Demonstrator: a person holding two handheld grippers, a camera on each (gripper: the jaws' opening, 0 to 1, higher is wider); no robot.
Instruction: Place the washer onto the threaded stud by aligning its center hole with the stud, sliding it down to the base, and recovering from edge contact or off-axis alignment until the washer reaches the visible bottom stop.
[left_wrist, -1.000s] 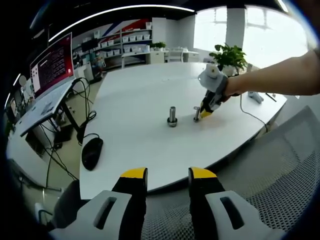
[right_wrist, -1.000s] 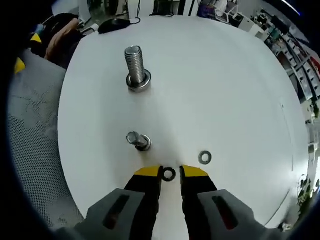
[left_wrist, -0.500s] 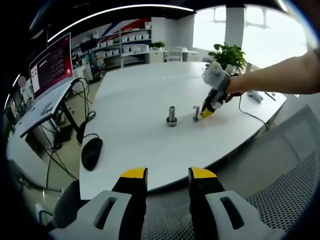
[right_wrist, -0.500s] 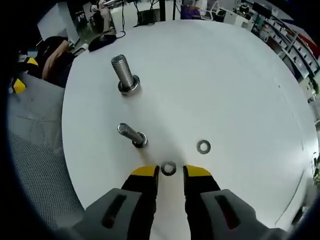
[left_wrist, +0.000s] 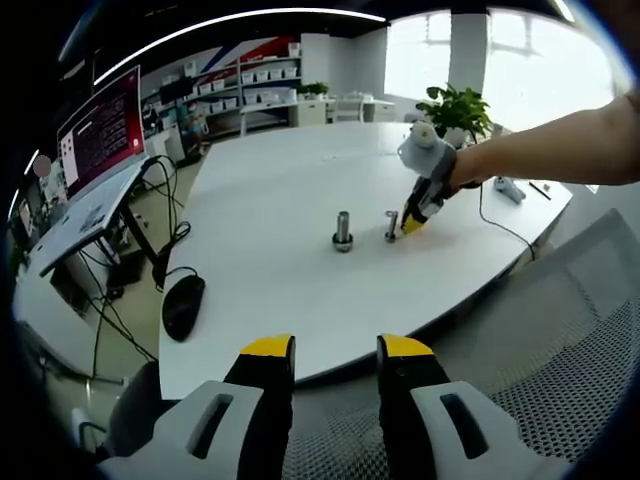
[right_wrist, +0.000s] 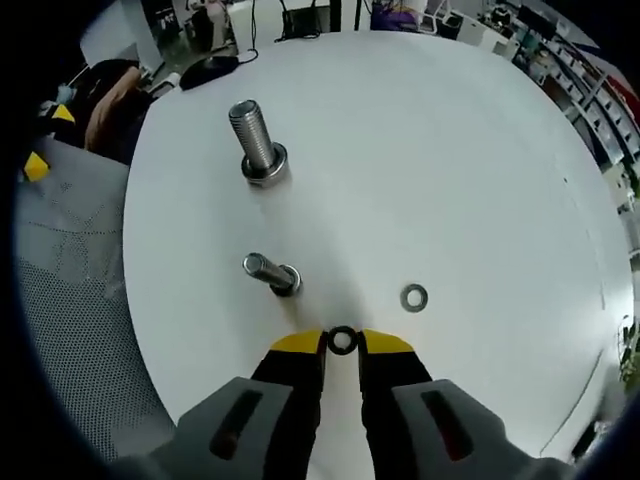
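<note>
Two studs stand on the tabletop (right_wrist: 480, 150). The right gripper (right_wrist: 341, 343) has its fingers closed on a washer (right_wrist: 342, 340) beside the small stud (right_wrist: 270, 273). It should lift it flat and centre the hole. The left gripper (left_wrist: 335, 350) waits, fingers apart.

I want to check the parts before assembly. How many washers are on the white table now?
2. One washer lies between the tips of the right gripper. The loose washer lies flat on the table, to that gripper's right. None hidden that I can tell.
</note>
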